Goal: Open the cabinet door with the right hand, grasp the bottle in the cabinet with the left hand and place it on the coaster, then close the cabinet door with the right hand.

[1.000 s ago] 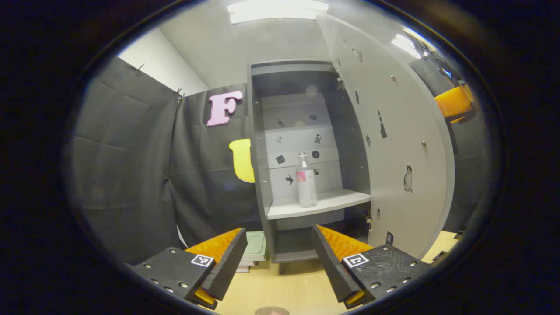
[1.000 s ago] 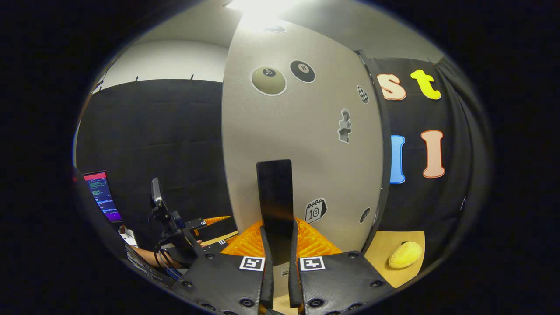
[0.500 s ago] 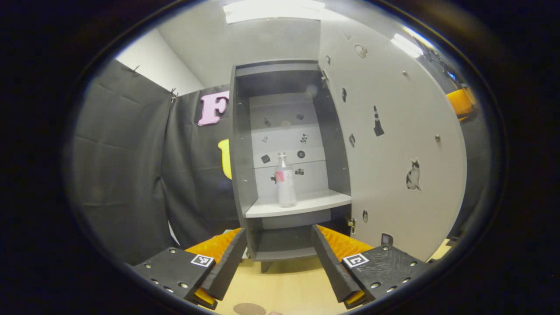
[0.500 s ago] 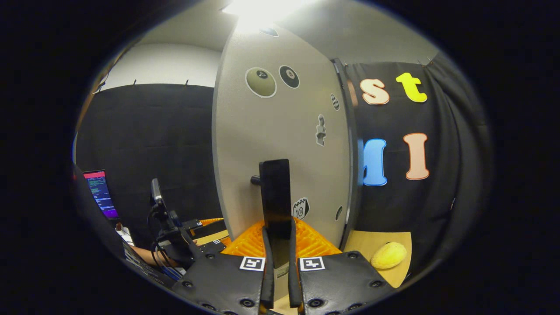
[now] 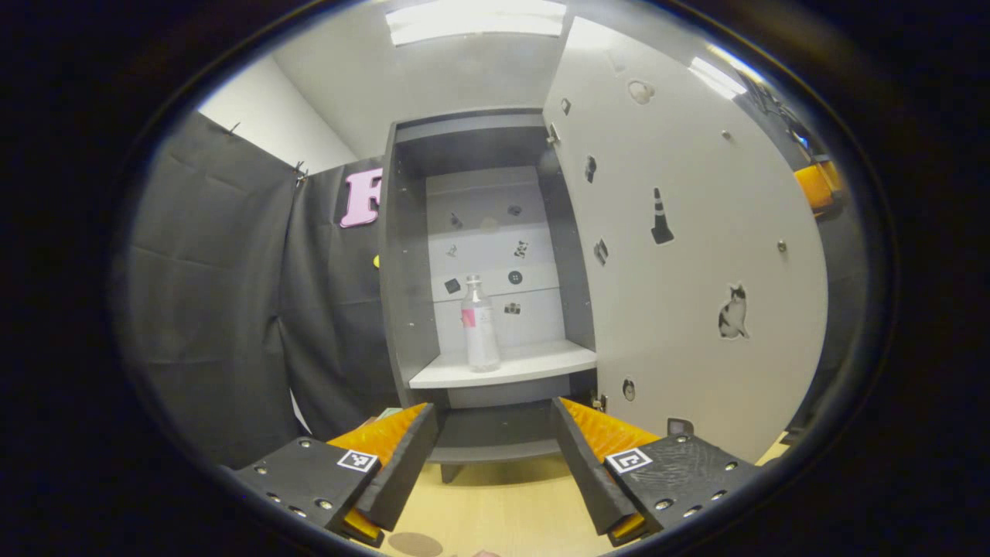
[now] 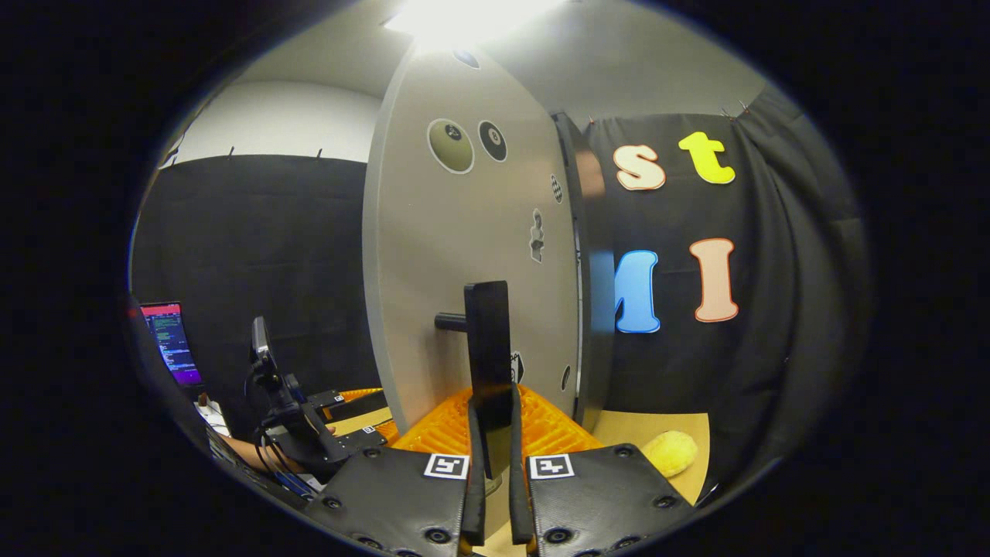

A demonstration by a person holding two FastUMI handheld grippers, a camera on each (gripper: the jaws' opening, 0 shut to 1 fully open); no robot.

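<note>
My left gripper [image 5: 489, 456] has its two fingers spread wide apart and holds nothing. It stands low over the light wooden table [image 5: 495, 510], in front of the open grey cabinet [image 5: 402, 255]. From the gap between the fingers, the clear plastic bottle with a pink label [image 5: 480, 325] lies straight ahead and higher, almost on the middle line of the left gripper view. It stands upright on the pale shelf [image 5: 503, 366], near the front edge and a little toward the left wall of the cabinet. Its long axis is vertical, so I judge that the open fingers should come level with the body of the bottle and take it from both sides.

At the near edge of the table, just below the fingers, I see a part of a round brown coaster [image 5: 414, 543].

My right gripper [image 6: 492, 410] is closed on the flat black door handle [image 6: 488, 340], one finger on each face of it. The handle belongs to the tall grey cabinet door with stickers [image 6: 464, 255], which is swung wide open and stands to the right of the shelf in the left gripper view. This hand is busy with the door, so the left gripper is the free one facing the bottle, with a clear way in. A yellow rounded thing [image 6: 670, 452] lies on the table beyond the door; I cannot tell what it is.
</note>
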